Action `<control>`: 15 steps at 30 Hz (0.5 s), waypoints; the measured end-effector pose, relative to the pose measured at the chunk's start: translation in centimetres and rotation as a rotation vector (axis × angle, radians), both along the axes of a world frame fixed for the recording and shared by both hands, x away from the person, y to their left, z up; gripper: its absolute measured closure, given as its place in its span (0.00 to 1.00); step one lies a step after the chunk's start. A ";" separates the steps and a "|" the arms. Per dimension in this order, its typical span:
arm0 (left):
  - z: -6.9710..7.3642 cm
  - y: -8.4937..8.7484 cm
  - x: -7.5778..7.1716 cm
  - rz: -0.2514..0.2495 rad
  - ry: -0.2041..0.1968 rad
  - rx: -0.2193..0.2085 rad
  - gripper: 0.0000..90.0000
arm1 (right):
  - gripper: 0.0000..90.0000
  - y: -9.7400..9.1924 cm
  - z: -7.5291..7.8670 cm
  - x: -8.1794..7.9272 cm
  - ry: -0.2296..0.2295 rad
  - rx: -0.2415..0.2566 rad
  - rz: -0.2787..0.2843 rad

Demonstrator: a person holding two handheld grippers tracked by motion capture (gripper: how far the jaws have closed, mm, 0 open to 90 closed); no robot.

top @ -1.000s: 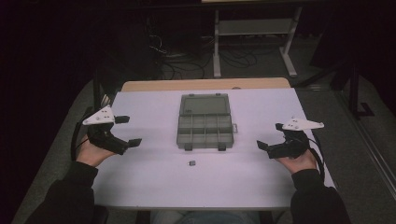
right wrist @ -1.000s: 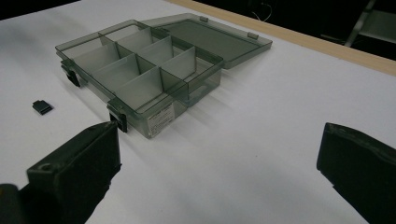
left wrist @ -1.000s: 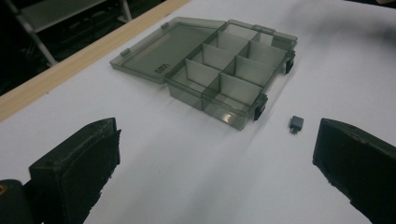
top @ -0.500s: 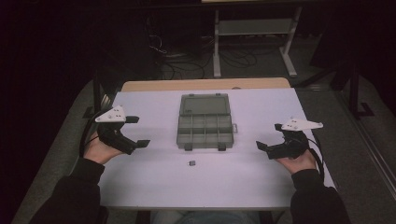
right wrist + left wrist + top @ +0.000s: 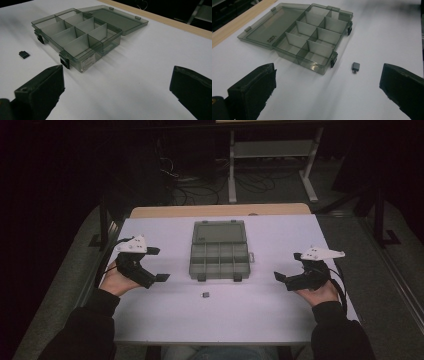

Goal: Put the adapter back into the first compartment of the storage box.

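A white worktop [image 5: 220, 317] carries a smoky clear box [image 5: 220, 251] at its middle, lid thrown back flat toward the far edge. The box tray is split into eight compartments in two rows of four, and as far as can be seen they hold nothing. Two dark latches [image 5: 333, 59] hang off the tray's near wall. A small label sits on one short side of the tray, seen in the right gripper view.

A small dark chip [image 5: 205, 294] lies flat on the worktop just near of the box, apart from it, roughly below the tray's middle. In the left gripper view the chip [image 5: 355, 67] lies right of the near latch; in the right gripper view it [image 5: 24, 54] lies left of the box.

The left gripper [image 5: 153, 264] hovers at the left of the worktop, held in the left hand [image 5: 116, 281], its jaws wide apart and clamped on nothing, pointed toward the box and chip. The right gripper [image 5: 287, 268] hovers at the right side in the right hand [image 5: 317, 292], jaws likewise wide apart and empty, aimed at the box's short side. Both grippers are well apart from the box. Dark sleeves come in from the near edge.

Beyond the far edge a strip of bare wood [image 5: 220, 210] shows, then a dim floor with cables [image 5: 195, 187] and a metal stand [image 5: 272, 155].
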State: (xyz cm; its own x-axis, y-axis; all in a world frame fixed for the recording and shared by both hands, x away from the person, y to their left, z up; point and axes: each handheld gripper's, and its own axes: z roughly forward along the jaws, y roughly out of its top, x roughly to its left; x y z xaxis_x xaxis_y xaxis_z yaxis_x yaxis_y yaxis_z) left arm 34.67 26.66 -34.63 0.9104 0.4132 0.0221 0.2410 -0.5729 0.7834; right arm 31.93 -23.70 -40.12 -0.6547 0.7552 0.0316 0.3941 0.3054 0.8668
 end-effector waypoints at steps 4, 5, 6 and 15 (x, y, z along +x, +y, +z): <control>-0.2 -0.9 -0.1 -0.028 0.000 0.014 0.00 | 0.00 0.0 0.0 0.0 0.001 0.000 0.001; -0.2 -1.2 -0.1 -0.036 0.000 0.018 0.00 | 0.00 0.0 0.0 0.0 0.001 -0.001 0.002; -0.2 -1.4 -0.2 -0.043 0.001 0.021 0.00 | 0.00 0.1 0.0 0.0 0.000 -0.004 0.003; -0.6 -3.3 -0.2 -0.099 0.011 0.039 0.00 | 0.00 0.2 0.0 0.0 0.003 -0.009 0.005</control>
